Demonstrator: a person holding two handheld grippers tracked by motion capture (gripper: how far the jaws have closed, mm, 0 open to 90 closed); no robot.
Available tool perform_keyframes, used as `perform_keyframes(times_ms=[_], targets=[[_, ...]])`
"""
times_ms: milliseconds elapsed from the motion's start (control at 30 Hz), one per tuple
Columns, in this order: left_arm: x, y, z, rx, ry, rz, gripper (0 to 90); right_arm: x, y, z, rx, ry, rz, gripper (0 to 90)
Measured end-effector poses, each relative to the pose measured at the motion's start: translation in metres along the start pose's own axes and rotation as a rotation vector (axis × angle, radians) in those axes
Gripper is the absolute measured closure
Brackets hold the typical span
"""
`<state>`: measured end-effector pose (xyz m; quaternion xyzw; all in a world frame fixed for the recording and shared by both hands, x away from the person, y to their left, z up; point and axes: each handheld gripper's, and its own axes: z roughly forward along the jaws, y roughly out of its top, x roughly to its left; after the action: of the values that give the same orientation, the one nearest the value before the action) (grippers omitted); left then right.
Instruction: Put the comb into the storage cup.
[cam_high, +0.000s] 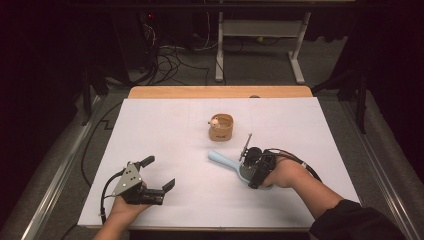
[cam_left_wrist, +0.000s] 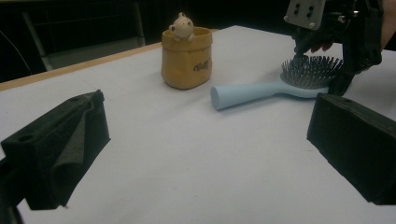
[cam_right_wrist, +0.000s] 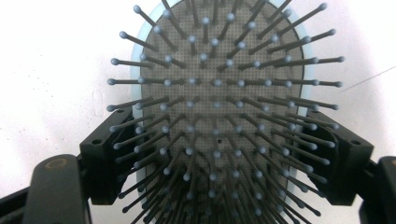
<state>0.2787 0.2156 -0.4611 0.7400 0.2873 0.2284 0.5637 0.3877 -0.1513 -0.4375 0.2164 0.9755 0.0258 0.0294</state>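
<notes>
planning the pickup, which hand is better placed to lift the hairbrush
Right. The right gripper already has its jaws either side of the hairbrush head, while the left gripper sits open and well away from it.

matt plastic hairbrush (cam_left_wrist: 261, 91), foam-padded tongs (cam_left_wrist: 210, 144)

The hairbrush (cam_high: 227, 162) lies on the table (cam_high: 165, 125), bristles up, its handle pointing toward the cup (cam_high: 221, 127) that stands just behind it. The right gripper (cam_high: 252, 167) sits over the brush head with a jaw at each side, and the left gripper (cam_high: 157, 172) rests well apart, near the table's front left.
</notes>
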Motion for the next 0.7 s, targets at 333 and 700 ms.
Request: perform_keyframes(times_ms=[333, 700], targets=[[0.000, 0.000, 0.000, -0.001, -0.003, 0.001, 0.1, 0.001, -0.001, -0.008, -0.011, -0.007, 0.001, 21.0], [0.000, 0.000, -0.001, -0.001, -0.006, 0.002, 0.1, 0.000, -0.004, -0.010, -0.015, 0.024, 0.014, 21.0]])
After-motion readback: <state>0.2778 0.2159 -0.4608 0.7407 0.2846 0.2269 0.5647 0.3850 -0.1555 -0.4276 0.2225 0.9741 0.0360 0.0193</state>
